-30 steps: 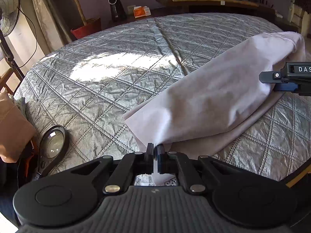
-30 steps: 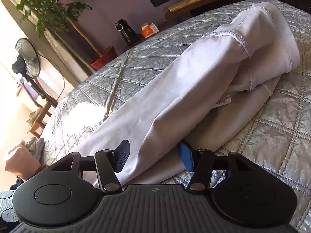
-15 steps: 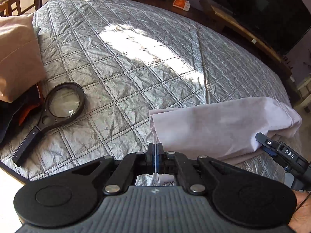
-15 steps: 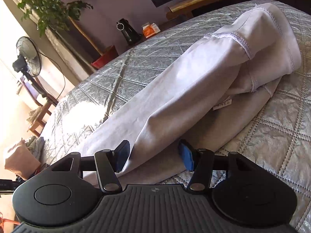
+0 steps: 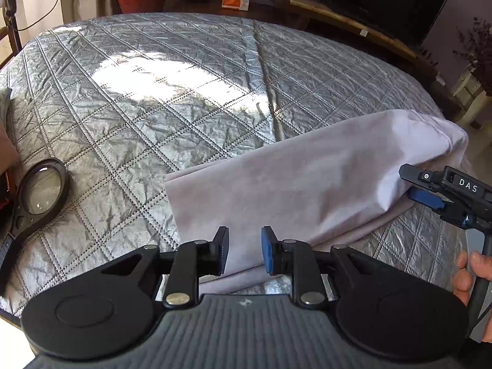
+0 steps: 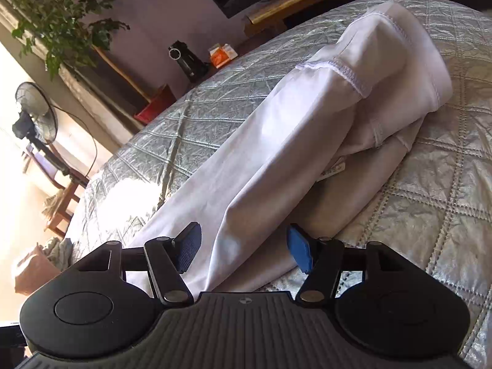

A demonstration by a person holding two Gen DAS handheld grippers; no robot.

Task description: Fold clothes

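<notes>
At nine o'clock in my left wrist view a magnifying glass (image 5: 40, 192) lies on the quilted silver bedspread (image 5: 184, 92), well clear of the work, so I judge it no obstacle. My left gripper (image 5: 245, 250) sits at six o'clock with its jaws opening: the pads stand apart over the near edge of the pale lilac garment (image 5: 292, 184), pressing on nothing, so the cloth is released and lies where I laid it. That garment stretches from the centre towards three o'clock as a long folded band, flat on the bedspread, likely set down to keep the fold crisp. At three o'clock my right gripper (image 5: 426, 196) comes in low beside the garment's far end, my hand (image 5: 469, 279) on its handle.

In the right wrist view, that gripper (image 6: 243, 247) has its jaws opening too, straddling a raised ridge of the garment (image 6: 307, 141) without visibly pinching it. The hemmed end bunches up at one o'clock, so I judge it needs smoothing next.
</notes>
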